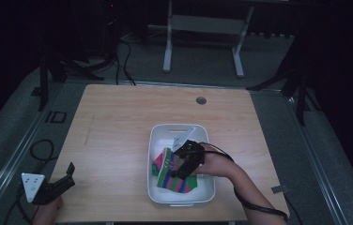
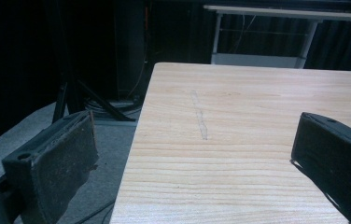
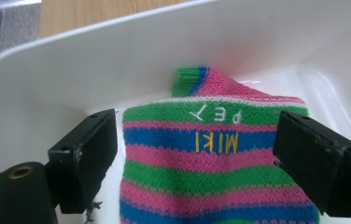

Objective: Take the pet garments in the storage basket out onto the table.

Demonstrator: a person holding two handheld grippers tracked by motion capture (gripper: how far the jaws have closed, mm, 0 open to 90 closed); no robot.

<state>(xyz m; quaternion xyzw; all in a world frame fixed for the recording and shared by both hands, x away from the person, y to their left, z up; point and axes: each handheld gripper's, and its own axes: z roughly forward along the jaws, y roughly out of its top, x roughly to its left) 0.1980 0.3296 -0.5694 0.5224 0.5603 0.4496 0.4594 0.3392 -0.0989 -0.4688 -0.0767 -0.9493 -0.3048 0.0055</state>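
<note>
1. Right tool (image 1: pixel 184 164) is down inside the white bin (image 1: pixel 158 136), which sits on the wooden surface (image 1: pixel 118 122) a little right of centre and towards the person's edge.

2. There's the striped sock (image 1: pixel 172 176), pink, green and blue bands, lying flat on the bin's floor, towards the near half of the bin.

3. From the right gripper view the sock (image 3: pixel 215 158) lies straight between the two black jaws, which stand wide apart, one on each side of it. Right tool (image 3: pixel 197 154) is released, not clamped on anything; whether a jaw brushes the knit at the sock's edge, I cannot tell.

4. Yellow letters reading "MIKI" and white ones reading "PEY" show upside down across the sock's bands, right in the gap of the jaws.

5. The sock's far end, with a pink and green tip, reaches close to the bin wall (image 3: pixel 117 60) ahead of the tool.

6. The person's right forearm (image 1: pixel 240 180) comes in from the bottom right and crosses the bin's rim.

7. Over on the other side, the left tool (image 1: pixel 64 180) sits at the near left corner of the surface, well apart from the bin.

8. In the left gripper view, the left tool (image 2: pixel 194 154) is released too: jaws spread wide, bare wood grain (image 2: pixel 239 116) between them, nothing held.
</note>
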